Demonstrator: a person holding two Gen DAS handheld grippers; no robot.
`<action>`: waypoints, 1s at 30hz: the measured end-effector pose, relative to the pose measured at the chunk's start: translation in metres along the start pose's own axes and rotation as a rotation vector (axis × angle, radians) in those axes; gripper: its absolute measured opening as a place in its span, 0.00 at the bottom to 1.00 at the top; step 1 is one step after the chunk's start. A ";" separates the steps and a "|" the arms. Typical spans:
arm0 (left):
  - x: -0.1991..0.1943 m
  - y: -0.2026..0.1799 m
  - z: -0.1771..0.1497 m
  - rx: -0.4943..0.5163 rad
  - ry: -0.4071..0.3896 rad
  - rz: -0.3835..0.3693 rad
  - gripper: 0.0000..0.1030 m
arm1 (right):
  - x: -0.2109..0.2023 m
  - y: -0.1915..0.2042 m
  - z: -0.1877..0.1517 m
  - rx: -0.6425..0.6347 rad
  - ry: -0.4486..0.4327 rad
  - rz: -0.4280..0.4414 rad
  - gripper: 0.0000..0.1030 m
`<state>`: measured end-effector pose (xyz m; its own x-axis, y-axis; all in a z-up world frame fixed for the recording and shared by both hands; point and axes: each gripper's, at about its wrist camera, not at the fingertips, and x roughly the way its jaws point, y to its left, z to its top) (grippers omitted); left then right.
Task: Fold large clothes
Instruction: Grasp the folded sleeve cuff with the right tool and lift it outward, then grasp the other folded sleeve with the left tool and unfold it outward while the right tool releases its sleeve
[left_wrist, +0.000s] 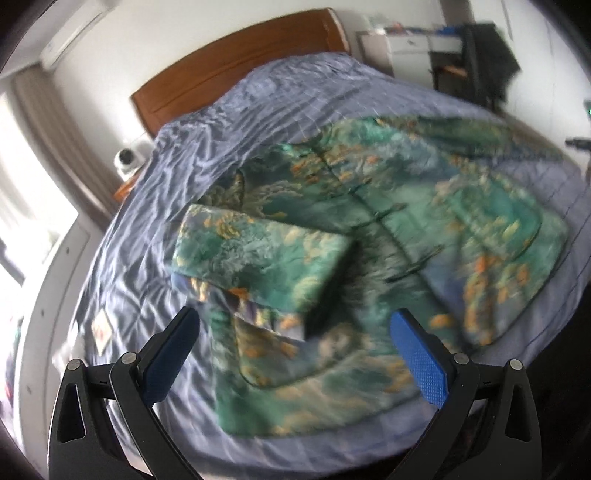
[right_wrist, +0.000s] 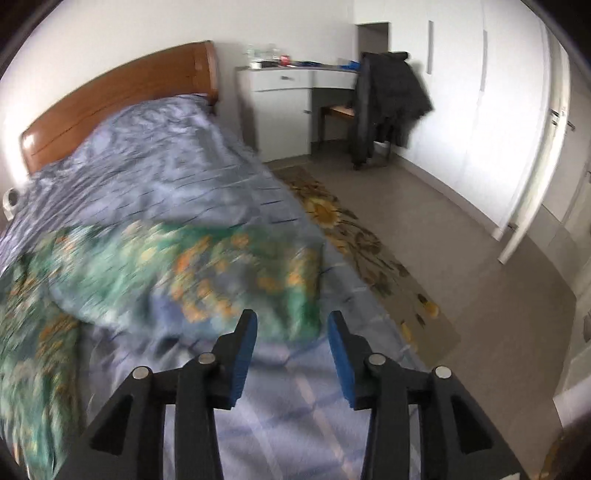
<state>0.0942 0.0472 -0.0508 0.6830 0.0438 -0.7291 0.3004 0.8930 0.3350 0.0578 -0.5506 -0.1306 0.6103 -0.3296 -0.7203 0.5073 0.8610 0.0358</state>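
Note:
A large green garment with an orange and teal print lies spread on the blue bed cover. One sleeve is folded across its front. My left gripper is open and empty, above the garment's near hem. In the right wrist view the garment lies blurred at the left. My right gripper is open and empty, just above the garment's near right edge.
A wooden headboard is at the far end. A white desk and a chair draped with a dark jacket stand right of the bed. A patterned rug lies on the floor. A small white camera sits on the nightstand.

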 end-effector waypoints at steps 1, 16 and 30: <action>0.011 0.000 0.000 0.025 0.012 0.005 1.00 | -0.015 0.007 -0.015 -0.033 -0.009 0.024 0.44; 0.144 0.041 0.007 -0.016 0.166 -0.263 0.05 | -0.134 0.129 -0.116 -0.161 -0.023 0.289 0.49; 0.005 0.242 -0.012 -0.452 -0.078 0.154 0.05 | -0.172 0.174 -0.099 -0.248 -0.138 0.387 0.49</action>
<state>0.1620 0.2691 0.0196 0.7502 0.1725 -0.6383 -0.1158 0.9847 0.1301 -0.0191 -0.3054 -0.0686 0.8096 -0.0005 -0.5870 0.0767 0.9915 0.1048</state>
